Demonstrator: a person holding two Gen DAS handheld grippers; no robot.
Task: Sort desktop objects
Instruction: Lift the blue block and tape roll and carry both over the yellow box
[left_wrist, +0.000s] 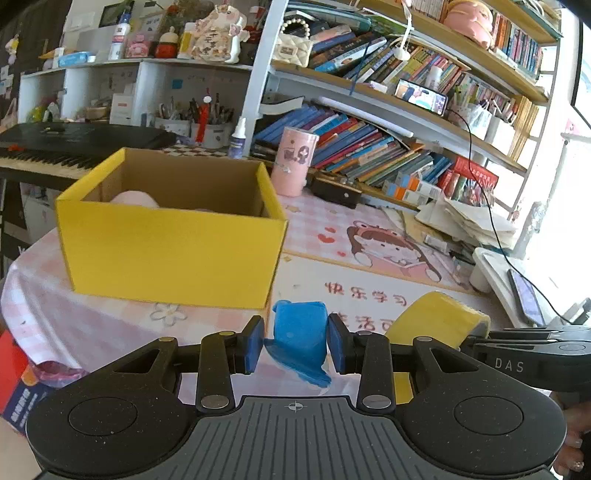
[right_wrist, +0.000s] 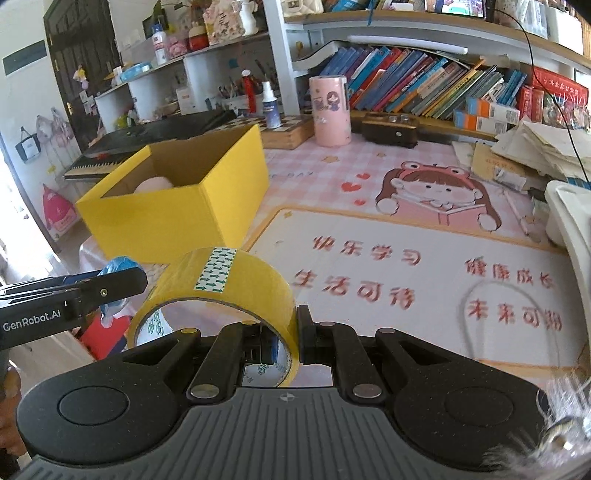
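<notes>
My left gripper (left_wrist: 295, 341) is shut on a crumpled blue object (left_wrist: 300, 339), held above the desk just in front of the yellow cardboard box (left_wrist: 170, 254). The box is open on top with a pink round thing (left_wrist: 135, 199) inside. My right gripper (right_wrist: 287, 336) is shut on the wall of a yellow tape roll (right_wrist: 221, 284), held above the desk right of the box (right_wrist: 177, 206). The tape roll also shows in the left wrist view (left_wrist: 439, 317), beside the blue object. The left gripper with the blue object (right_wrist: 118, 267) shows at the left of the right wrist view.
A pink cartoon desk mat (right_wrist: 424, 266) covers the desk. A pink cylinder cup (right_wrist: 330, 110) and a dark wooden box (right_wrist: 391, 129) stand at the back. Paper piles (right_wrist: 535, 151) and a white stand (right_wrist: 565, 218) are at the right. A keyboard piano (left_wrist: 55, 147) sits behind the box.
</notes>
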